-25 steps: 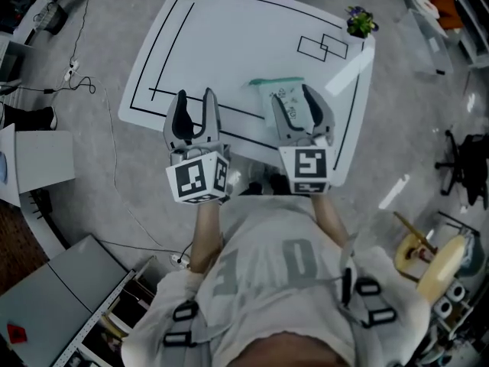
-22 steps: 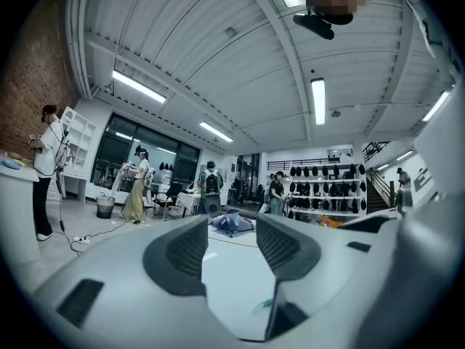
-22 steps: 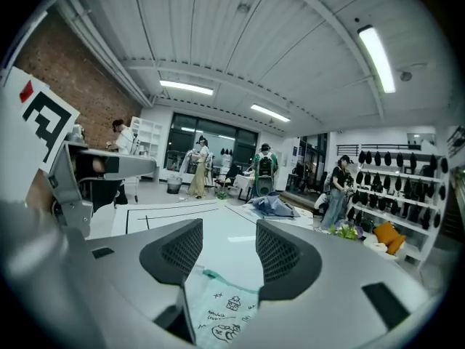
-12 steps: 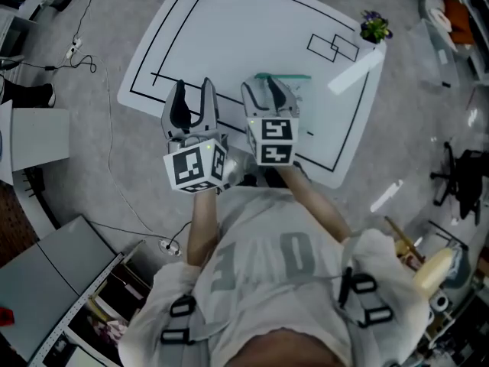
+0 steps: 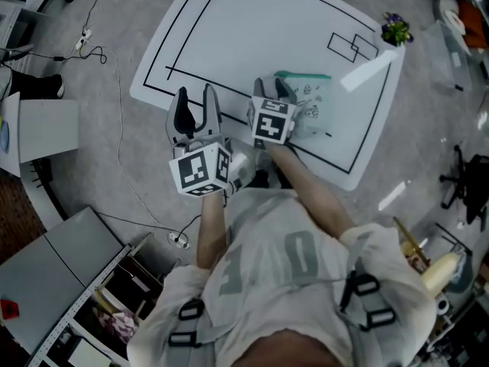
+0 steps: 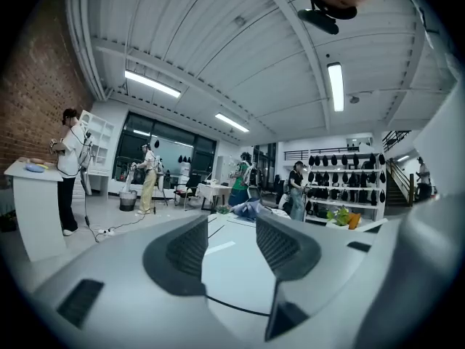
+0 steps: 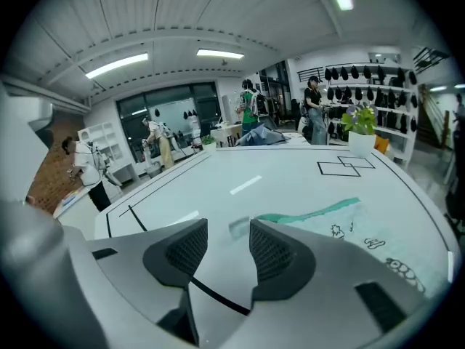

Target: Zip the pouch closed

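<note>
White table (image 5: pixel 252 29) carries clear pouch (image 5: pixel 312 102) flat near right edge, green zip strip (image 5: pixel 304 76) along its far side. Right gripper (image 5: pixel 273 90) sits at pouch's left end, angled down. Its jaws are closing with gap visible. Pale end of zip strip shows between tips, pads not pressing it. Left gripper (image 5: pixel 195 98) hangs over near edge, well apart from pouch, jaws wide apart, nothing between.

left tool (image 5: pixel 195 102) near level, jaws apart, empty | right tool (image 5: pixel 275 92) tipped downward, jaws closing, nothing pressed between pads | right forearm (image 5: pixel 307 191) extended forward
</note>
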### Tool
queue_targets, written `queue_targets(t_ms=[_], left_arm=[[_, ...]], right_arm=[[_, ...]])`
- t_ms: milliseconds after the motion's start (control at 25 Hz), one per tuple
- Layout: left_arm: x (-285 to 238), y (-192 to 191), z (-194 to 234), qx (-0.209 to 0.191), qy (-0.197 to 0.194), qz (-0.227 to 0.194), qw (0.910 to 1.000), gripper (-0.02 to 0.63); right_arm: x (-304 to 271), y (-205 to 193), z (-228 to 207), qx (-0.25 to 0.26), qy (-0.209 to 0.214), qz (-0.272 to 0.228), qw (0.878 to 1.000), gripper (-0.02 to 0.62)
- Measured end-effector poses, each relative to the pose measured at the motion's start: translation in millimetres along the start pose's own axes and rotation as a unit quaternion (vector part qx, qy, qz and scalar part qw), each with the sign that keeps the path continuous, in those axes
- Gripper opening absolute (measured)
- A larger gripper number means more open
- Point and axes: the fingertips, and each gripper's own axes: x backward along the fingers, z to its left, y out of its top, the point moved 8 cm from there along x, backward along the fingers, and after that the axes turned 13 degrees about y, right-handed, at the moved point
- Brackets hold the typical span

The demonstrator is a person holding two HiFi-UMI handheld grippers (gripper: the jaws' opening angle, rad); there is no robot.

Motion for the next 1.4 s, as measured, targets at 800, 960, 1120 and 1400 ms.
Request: queue_targets(t_ms=[800, 960, 1120, 1400], left_arm=[[4, -12, 35, 0.011, 0.037, 0.013, 0.9992, 0.187], [4, -10, 34, 0.013, 0.038, 0.008, 0.9992, 0.187], [2, -2, 25, 0.012, 0.027, -0.004, 0.9996, 0.187], [4, 8, 3, 0.012, -0.004, -0.019, 0.9997, 0.187]], right_arm=[[-23, 4, -15, -0.051, -0.105, 0.023, 0.993, 0.026], [-14, 8, -15, -0.035, -0.096, 0.01, 0.995, 0.017], [-3, 22, -12, -0.015, -0.061, -0.015, 0.998, 0.015], [33, 59, -14, 0.08, 0.035, -0.07, 0.994, 0.014]])
